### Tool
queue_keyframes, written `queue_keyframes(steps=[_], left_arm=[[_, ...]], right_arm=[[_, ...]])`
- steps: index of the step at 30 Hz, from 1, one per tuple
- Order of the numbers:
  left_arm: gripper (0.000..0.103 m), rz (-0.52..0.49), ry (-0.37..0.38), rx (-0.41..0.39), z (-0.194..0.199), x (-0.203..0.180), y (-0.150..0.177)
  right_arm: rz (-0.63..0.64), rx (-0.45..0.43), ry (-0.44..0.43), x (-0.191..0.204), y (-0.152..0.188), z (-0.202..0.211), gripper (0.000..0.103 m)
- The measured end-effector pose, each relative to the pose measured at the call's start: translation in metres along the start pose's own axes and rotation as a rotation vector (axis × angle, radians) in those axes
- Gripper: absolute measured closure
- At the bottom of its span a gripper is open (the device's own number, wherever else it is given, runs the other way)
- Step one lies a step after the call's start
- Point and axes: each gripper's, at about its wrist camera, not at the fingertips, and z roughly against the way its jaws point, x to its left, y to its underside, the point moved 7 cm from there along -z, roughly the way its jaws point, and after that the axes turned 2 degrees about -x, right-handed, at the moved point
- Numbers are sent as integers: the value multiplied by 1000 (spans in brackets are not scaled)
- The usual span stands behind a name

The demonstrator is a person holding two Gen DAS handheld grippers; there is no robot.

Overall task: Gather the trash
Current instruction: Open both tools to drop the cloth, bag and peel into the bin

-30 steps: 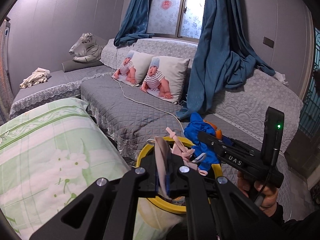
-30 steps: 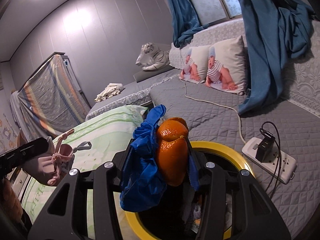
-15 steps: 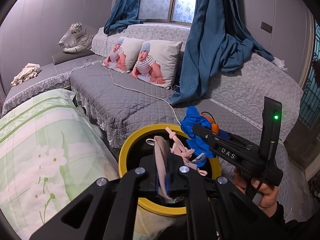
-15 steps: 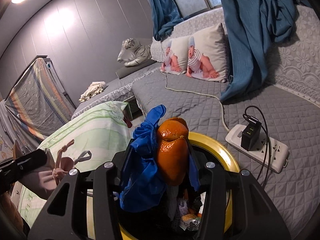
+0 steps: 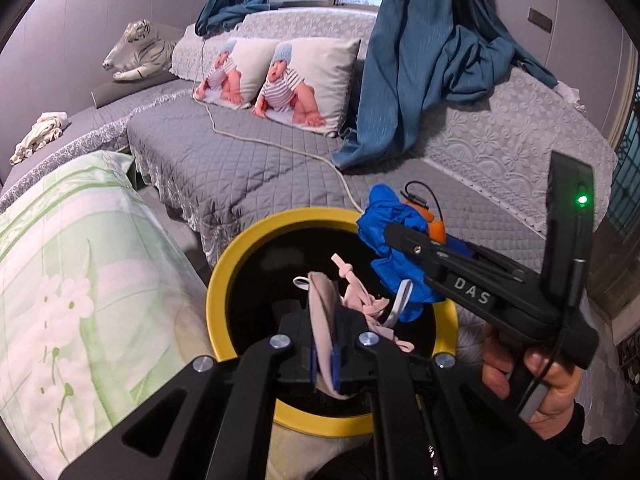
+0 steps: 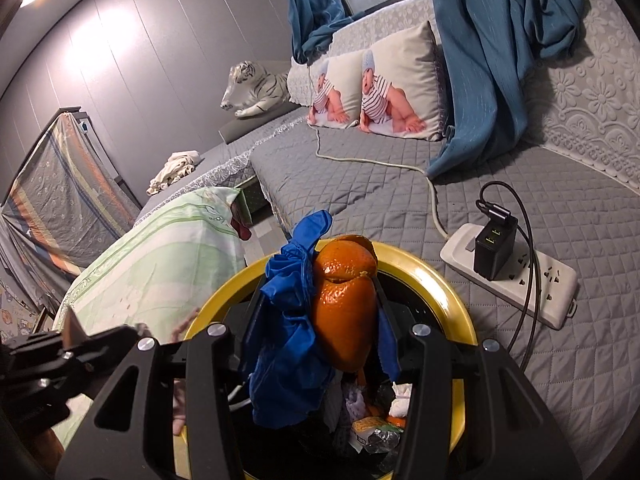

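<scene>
**Both loads over the bin now, about to drop**

So the bin [image 5: 256, 264], yellow rim and black inside, sits right under both grippers at this point. A second ago it was mostly hidden behind my left tool and only part of the rim showed; now nearly the whole ring is in the left view and I can look straight down into it from the right one. There's already junk at the bottom: wrappers, some white crumpled stuff, hard to tell exactly what.

Left gripper [image 5: 324, 364] is clenched on a pink mask [image 5: 320, 312], straps dangling over the opening. Right gripper [image 6: 340, 320] is clamped on a blue bag [image 6: 288, 344] plus an orange peel [image 6: 346, 320], squeezed together between the fingers. In the left view that bundle hangs at the far right side of the rim, so I'd guess it's over the opening but not by much.

What that means: carrying is basically done, next is just letting go. My worry is the blue bag, since it's floppy and could catch on the rim or a finger, and the peel might bounce out. I'd nudge the right one a bit more toward the middle first.

Around it: green bedding [image 5: 72, 288] on the left, grey sofa [image 5: 248, 168] behind, power strip [image 6: 516, 276] just beside the bin.
</scene>
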Motion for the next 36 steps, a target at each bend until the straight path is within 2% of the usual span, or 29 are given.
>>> queue_keyframes(steps=[11,20,23,24,25,26,27,30,33,36], left_arm=[[98,40,-4,46,-29,11,7],[98,70,15,60,-36,14,12],[98,79,17,57,-34,16,10],[92,84,14,53,-32,18,10],[77,92,9,50,-30,20,10],[68,102,2,45,-28,23,9],[55,115,-3,31,-24,27,8],[52,138,-17,-5,-13,37,5],[43,170,-29,-36,0,48,2],[38,184,-60,-72,16,60,0]], right_arm=[[-20,34,42,-12,1,-9,58],[-6,33,65,-12,-1,-10,57],[-15,31,76,-14,-2,-9,50],[-18,29,86,-15,-3,-8,48],[-24,26,97,-17,-4,-8,47],[-31,20,103,-18,-6,-6,47],[-34,16,109,-19,-7,-5,47],[-32,-7,129,-19,-13,3,46],[-28,-20,128,-14,-17,10,44],[-16,-35,127,-6,-21,16,42]])
